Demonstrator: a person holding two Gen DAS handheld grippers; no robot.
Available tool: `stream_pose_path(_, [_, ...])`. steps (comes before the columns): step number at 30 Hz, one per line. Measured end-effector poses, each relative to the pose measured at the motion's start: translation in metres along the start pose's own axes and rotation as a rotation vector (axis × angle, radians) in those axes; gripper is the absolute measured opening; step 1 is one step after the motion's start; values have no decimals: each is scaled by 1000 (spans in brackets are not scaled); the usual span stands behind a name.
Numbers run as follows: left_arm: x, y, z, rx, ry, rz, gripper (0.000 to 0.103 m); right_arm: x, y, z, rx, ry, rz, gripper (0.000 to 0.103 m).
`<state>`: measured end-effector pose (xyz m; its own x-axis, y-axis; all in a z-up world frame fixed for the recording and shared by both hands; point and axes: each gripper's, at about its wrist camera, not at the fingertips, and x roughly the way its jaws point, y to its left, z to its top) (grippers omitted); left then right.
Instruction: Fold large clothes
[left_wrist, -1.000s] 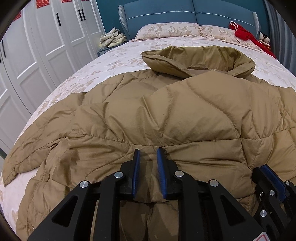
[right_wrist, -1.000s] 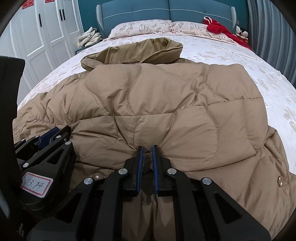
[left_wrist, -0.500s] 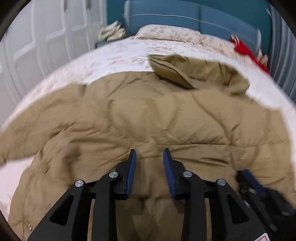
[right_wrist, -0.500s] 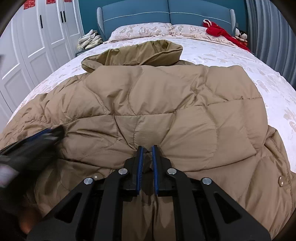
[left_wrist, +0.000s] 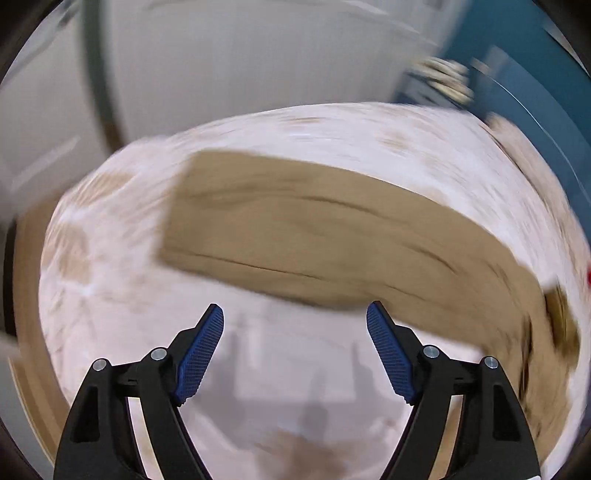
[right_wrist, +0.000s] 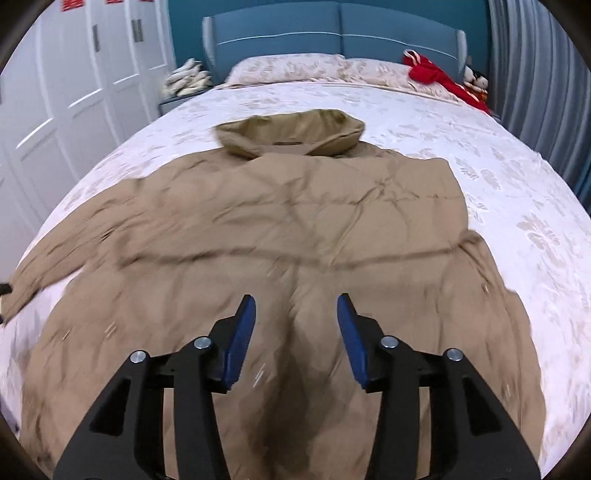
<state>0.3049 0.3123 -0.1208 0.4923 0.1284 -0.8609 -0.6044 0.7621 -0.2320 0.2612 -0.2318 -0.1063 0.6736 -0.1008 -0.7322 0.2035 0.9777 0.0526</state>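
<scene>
A tan quilted hooded jacket (right_wrist: 295, 221) lies spread across the bed, hood toward the pillows. My right gripper (right_wrist: 296, 306) hovers above its lower middle, jaws opening, with nothing between them. The left wrist view is blurred by motion. There my left gripper (left_wrist: 295, 317) is over bare bedspread, jaws opening wide and empty. One of the jacket's sleeves (left_wrist: 314, 236) stretches across the bed just beyond the left gripper's fingertips.
The bed (right_wrist: 517, 192) has a pale floral spread, pillows (right_wrist: 295, 68) and a blue headboard (right_wrist: 332, 37). A red garment (right_wrist: 439, 77) lies at the far right. White wardrobe doors (right_wrist: 74, 92) stand along the left side.
Both grippers have let go of the jacket's hem and opened. The left one swung far to the left, toward the sleeve, and rolled. The right one lifted and drew back.
</scene>
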Motion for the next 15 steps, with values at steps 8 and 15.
stream_pose_path(8, [24, 73, 26, -239, 50, -60, 76, -42, 31, -32, 2, 36, 84, 54])
stream_pose_path(15, [34, 69, 41, -276, 40, -109, 52, -60, 57, -43, -37, 40, 112, 56])
